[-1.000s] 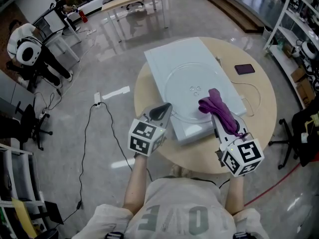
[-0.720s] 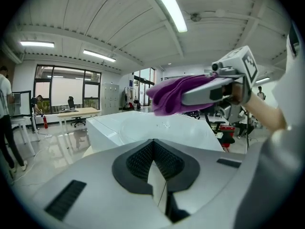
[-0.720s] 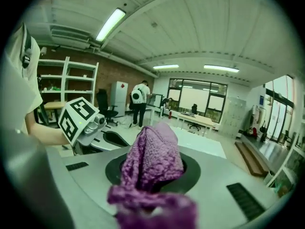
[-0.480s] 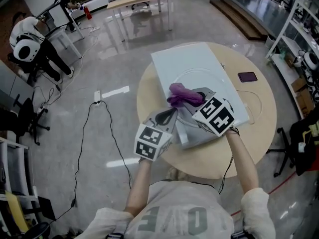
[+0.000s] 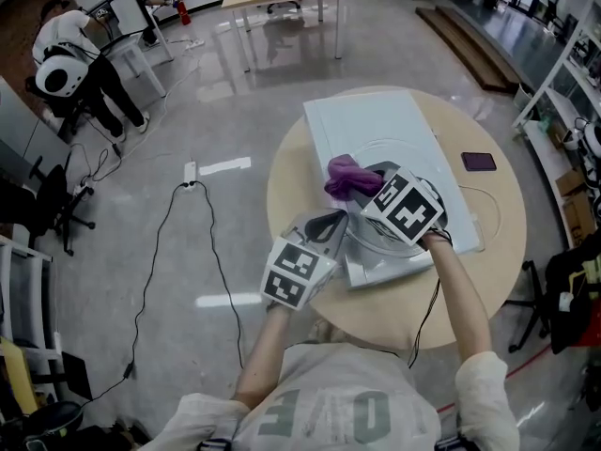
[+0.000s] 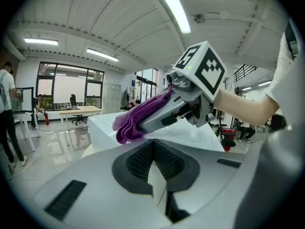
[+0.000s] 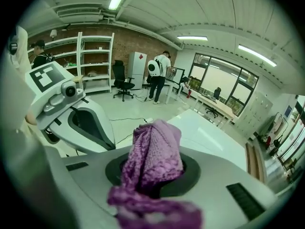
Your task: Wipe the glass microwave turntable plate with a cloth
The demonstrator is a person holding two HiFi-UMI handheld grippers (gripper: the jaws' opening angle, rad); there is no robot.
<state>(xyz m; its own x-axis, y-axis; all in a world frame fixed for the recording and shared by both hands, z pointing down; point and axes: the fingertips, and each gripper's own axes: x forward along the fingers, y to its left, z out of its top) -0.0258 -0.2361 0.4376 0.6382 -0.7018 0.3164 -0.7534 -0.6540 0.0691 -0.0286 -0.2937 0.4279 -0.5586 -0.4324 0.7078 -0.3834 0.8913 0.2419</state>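
The glass turntable plate (image 5: 374,244) lies on a white slab-like appliance (image 5: 366,120) on the round wooden table (image 5: 404,318). My right gripper (image 5: 362,182) is shut on a bunched purple cloth (image 5: 346,175), which presses on the plate's left part. The right gripper view shows the cloth (image 7: 155,156) filling the jaws. My left gripper (image 5: 331,222) sits at the plate's near-left rim, its jaws closed with a thin pale edge between them (image 6: 152,175), seemingly the plate's rim. In the left gripper view the cloth (image 6: 136,120) hangs just ahead of the jaws.
A dark phone (image 5: 478,162) and a thin white cable (image 5: 488,205) lie on the table's right side. A black cable (image 5: 202,242) runs over the floor to the left. A person (image 5: 66,64) stands at desks far left; shelves line the right.
My right gripper has carried the cloth from the plate's near right side across to its left part. The left gripper has stayed at the near-left rim.
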